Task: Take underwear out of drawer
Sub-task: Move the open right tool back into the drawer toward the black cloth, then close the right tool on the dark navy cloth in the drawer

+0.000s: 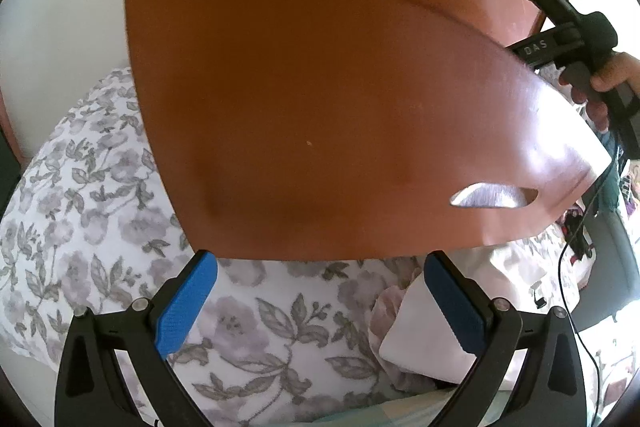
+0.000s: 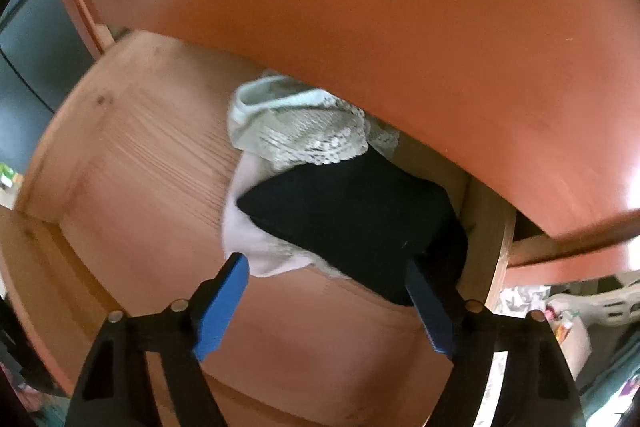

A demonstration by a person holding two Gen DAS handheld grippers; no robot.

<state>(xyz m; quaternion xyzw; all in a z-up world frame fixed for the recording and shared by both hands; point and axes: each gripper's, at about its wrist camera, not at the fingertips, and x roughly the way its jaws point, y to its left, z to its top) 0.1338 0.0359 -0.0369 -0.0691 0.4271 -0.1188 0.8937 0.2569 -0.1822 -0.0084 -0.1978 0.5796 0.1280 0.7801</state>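
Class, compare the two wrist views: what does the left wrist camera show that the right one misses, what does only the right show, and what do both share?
Only the left wrist view shows the floral bedding, the drawer's handle and the hand holding the right claw. Only the right wrist view shows the drawer's inside: black underwear, a lace piece and a pale piece, with the right claw open over them. Both show reddish wood cabinet fronts and blue fingers.

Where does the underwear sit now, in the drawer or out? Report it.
In. The black underwear, a lace piece and a pale one lie on the drawer floor; the open right gripper hangs above them.
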